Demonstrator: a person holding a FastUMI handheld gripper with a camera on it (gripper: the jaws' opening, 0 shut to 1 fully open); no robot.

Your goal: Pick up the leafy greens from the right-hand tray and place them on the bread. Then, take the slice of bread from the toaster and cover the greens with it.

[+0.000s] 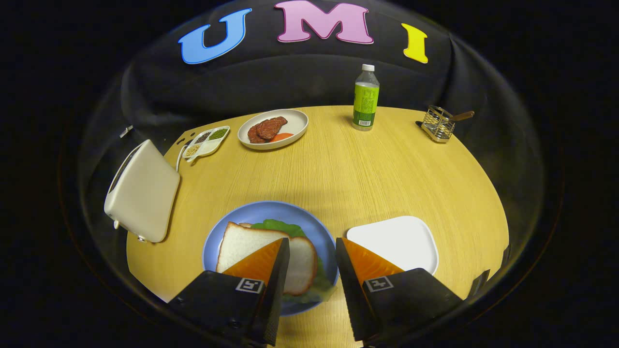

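Both steps look done: your claw (312, 256) hangs apart and empty above the blue plate (217, 241), where the bread slice (246, 244) covers the leafy greens (278, 226), right-hand tray (401, 239) bare.

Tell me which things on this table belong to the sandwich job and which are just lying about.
Part of the job:
- bread slice on top of the greens
- blue plate
- white tray
- toaster
- tongs, open, nothing held

Just lying about:
- bottle
- dish of meat
- divided dish of seeds
- wire rack
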